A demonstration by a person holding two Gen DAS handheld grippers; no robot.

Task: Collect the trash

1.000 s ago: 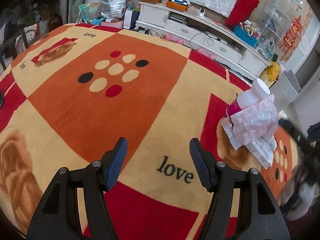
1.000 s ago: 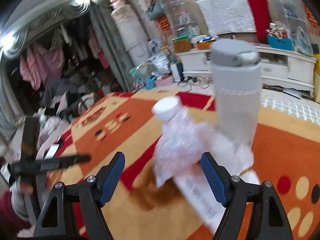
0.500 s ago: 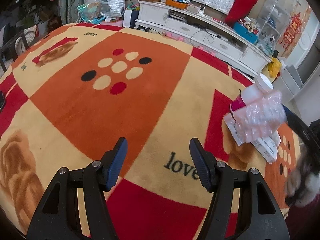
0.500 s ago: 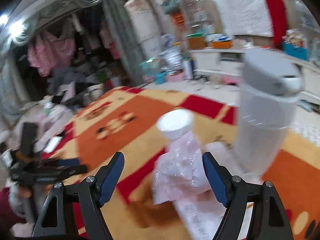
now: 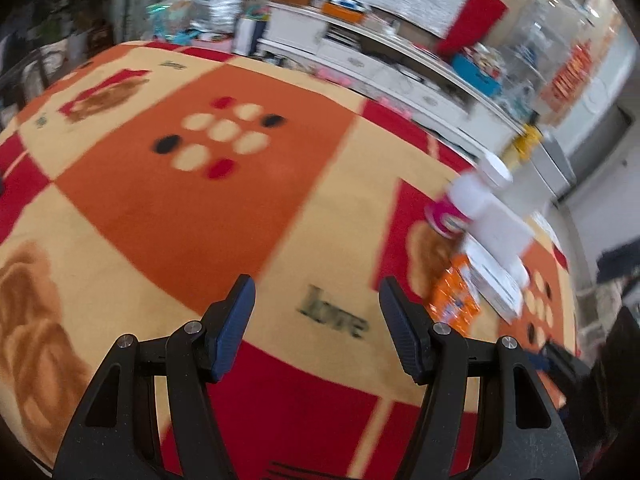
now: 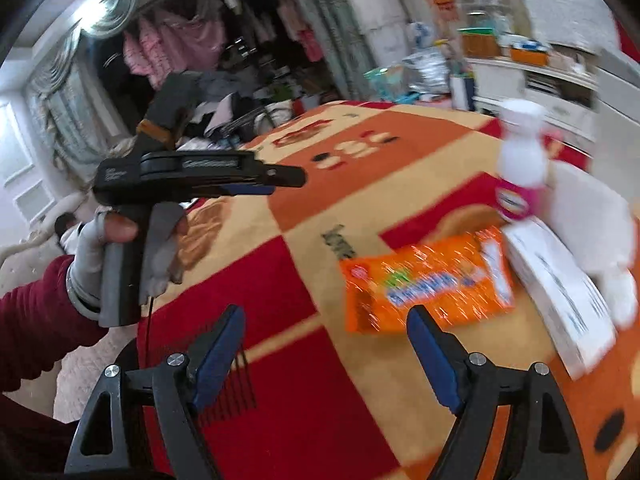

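While both grippers, left [image 5: 316,322] and right [image 6: 326,350], gape wide and empty, nothing's collected. Wrapper [image 6: 428,280], bottle [image 6: 520,176], papers [image 6: 560,280] all remain (blurry).

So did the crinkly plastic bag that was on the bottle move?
Yes. It no longer covers the white bottle, which stands uncovered by the paper. An orange snack packet lies there. Where the bag went isn't visible.

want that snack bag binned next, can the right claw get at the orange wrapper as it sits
Probably yes: the right claw is open and the orange wrapper lies flat on the blanket just ahead, nothing between them.
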